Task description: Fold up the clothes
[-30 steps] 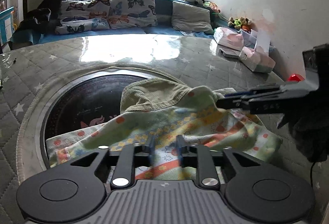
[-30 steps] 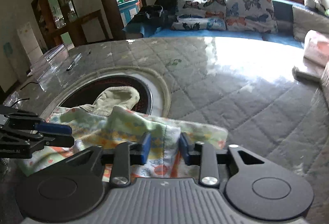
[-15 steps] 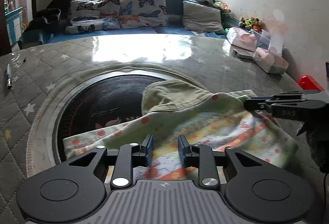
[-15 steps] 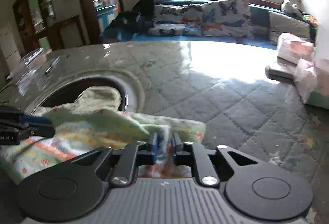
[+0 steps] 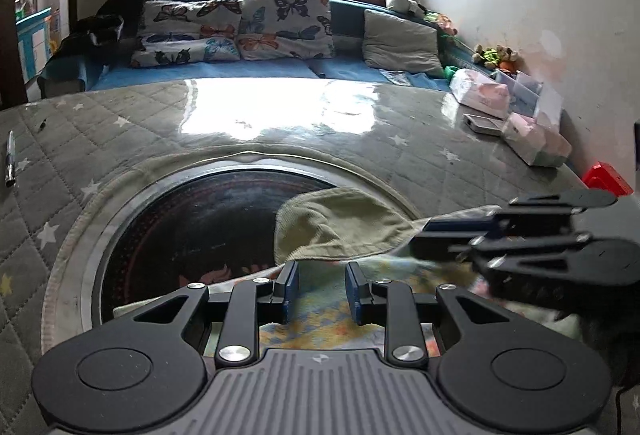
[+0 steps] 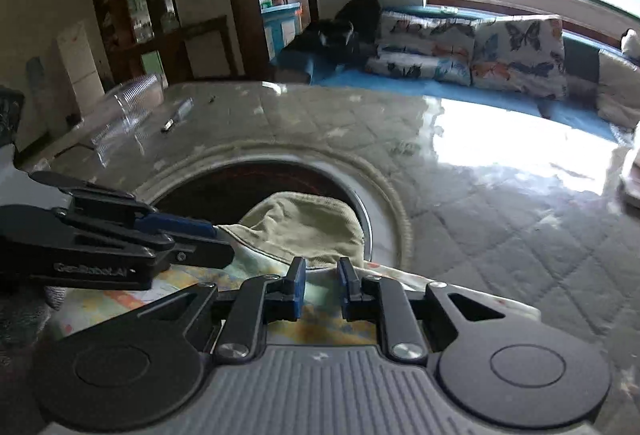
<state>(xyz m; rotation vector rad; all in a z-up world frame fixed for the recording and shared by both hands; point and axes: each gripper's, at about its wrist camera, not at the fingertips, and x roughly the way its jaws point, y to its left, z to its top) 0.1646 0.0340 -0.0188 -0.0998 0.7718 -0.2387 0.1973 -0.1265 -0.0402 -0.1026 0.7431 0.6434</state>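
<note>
A small patterned garment (image 5: 320, 319) with an olive corduroy part (image 5: 336, 223) lies folded over at the near edge of the table, partly over the round dark glass inset (image 5: 192, 227). My left gripper (image 5: 318, 289) is open above the patterned cloth, holding nothing. My right gripper (image 6: 320, 285) is open just over the garment (image 6: 304, 227), its jaws a small gap apart and empty. Each gripper shows in the other's view: the right one (image 5: 436, 239) to the right, the left one (image 6: 208, 235) to the left, both close over the cloth.
The table wears a grey quilted cover (image 5: 280, 123). Tissue packs and boxes (image 5: 520, 123) and a red object (image 5: 606, 177) sit at its right edge. A pen (image 5: 10, 163) and clear plastic cups (image 6: 128, 107) lie at the left. A sofa with butterfly cushions (image 5: 280, 23) is behind.
Both grippers have let go of the garment and opened. The cloth they held raised now lies lower and folded, and both grippers have drawn closer together over it.
</note>
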